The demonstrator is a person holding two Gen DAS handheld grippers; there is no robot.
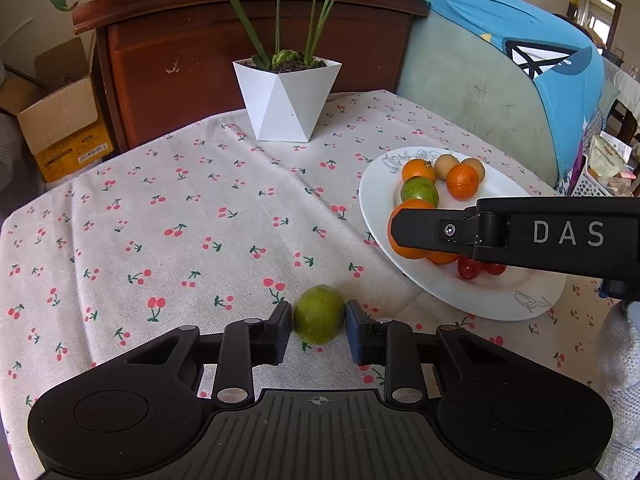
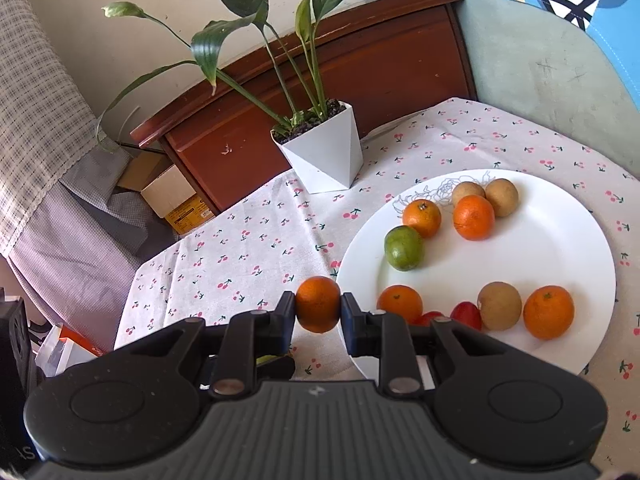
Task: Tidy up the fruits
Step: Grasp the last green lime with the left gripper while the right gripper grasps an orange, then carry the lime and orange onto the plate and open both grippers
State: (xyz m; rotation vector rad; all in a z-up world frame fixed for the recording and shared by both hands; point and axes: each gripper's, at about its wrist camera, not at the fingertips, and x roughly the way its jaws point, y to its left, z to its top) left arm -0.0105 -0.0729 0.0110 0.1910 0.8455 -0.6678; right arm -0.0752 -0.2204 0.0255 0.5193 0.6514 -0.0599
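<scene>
Right gripper body, black matte plastic, carries white letters "DAS" in left wrist view. Its pads clenched on small round orange fruit, skin glossy, held just beside rim of white plate.

Left gripper clamped on green round fruit, dull skin, resting on tablecloth, woven cloth with red cherry print.

Plate smooth ceramic, thin line drawing at edge; holds oranges, one green fruit, brown round fruits, red tomatoes.

White faceted plant pot angular, matte. Cardboard box label unreadable.
</scene>
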